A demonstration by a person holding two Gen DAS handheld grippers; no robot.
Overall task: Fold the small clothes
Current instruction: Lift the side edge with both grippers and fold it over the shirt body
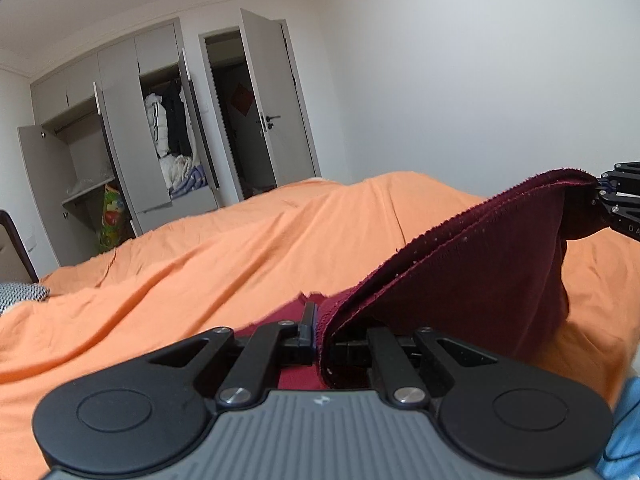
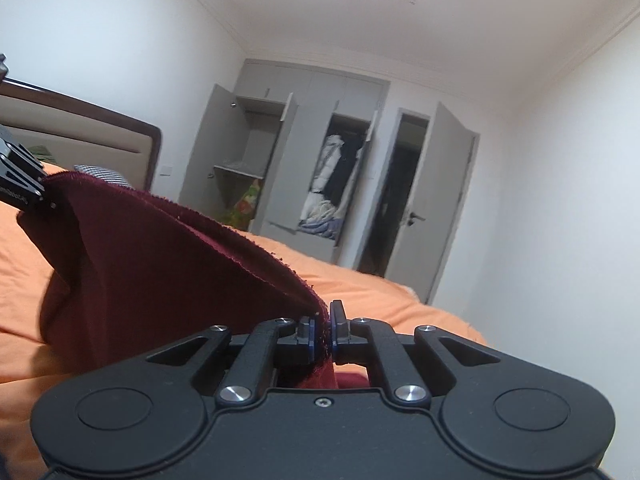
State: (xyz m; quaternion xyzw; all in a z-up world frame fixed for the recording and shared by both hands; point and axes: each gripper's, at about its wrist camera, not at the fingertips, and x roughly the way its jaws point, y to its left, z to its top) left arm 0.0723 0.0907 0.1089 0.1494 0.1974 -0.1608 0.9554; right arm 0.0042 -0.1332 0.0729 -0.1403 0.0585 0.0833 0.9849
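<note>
The left gripper (image 1: 320, 340) pinches one end of the maroon garment (image 1: 460, 276); the right gripper (image 2: 322, 332) clamps the other, the cloth lifted taut above the orange bed (image 1: 200, 248). Only the right view shows the headboard (image 2: 80, 128) at upper left. The garment blocks the bed; an open wardrobe (image 1: 120, 140) stands behind.

Garment (image 1: 460, 276) hangs between both tools (above the bed (image 1: 200, 256)), wardrobe (image 1: 120, 128) behind.

Orange bedsheet (image 1: 192, 264) up front — beyond it, grey wardrobe (image 1: 120, 128) and door (image 1: 276, 96) open.
</note>
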